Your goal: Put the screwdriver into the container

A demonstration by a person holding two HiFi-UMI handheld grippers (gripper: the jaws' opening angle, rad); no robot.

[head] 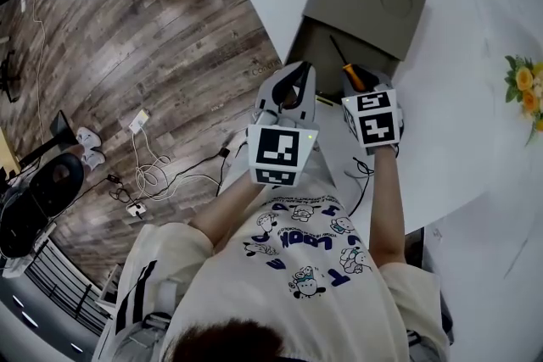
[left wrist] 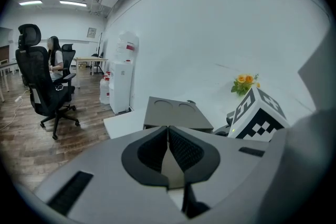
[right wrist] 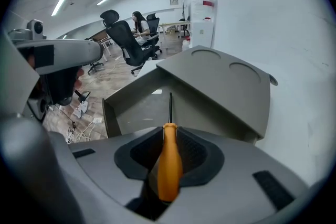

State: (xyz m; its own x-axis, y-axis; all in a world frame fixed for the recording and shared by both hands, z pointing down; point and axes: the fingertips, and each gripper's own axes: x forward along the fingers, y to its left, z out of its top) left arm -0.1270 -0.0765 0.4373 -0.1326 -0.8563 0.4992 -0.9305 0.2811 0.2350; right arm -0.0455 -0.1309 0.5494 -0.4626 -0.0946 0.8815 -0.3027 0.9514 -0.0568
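Orange-handled screwdriver point(right wrist: 169, 161): clamped at the handle between the jaws of the right gripper point(right wrist: 169, 136). The thin dark shaft sticks out forward past the fingertips.

Long axis: in line with the jaws. In the right gripper view it runs from lower centre straight up the frame. In the head view the screwdriver point(head: 351, 73) slants from the handle at centre up and to the left.

Container point(right wrist: 107, 113): grey-brown box on a white table point(head: 458, 97), with an open bay facing the person. A raised top panel with two round recesses sits behind the bay. It lies dead ahead of the tip: at centre and upper right in the right gripper view, and at upper centre in the head view point(head: 373, 8).

Relation: the tip shows against the floor of the bay, so the shaft appears already over the opening while the handle hangs short of the front rim. Whether the tip touches the floor cannot be told.

Right gripper point(head: 357, 84): the nearer tool, at the bay's front edge.

Left gripper point(head: 292, 74): just beside it to the left in the head view. Its jaws are closed together with nothing between them in its own view point(left wrist: 168, 131), and it plays no part.

Judgement: the next move likely needs a short advance along the shaft's own line and downward, then release, with no turning.
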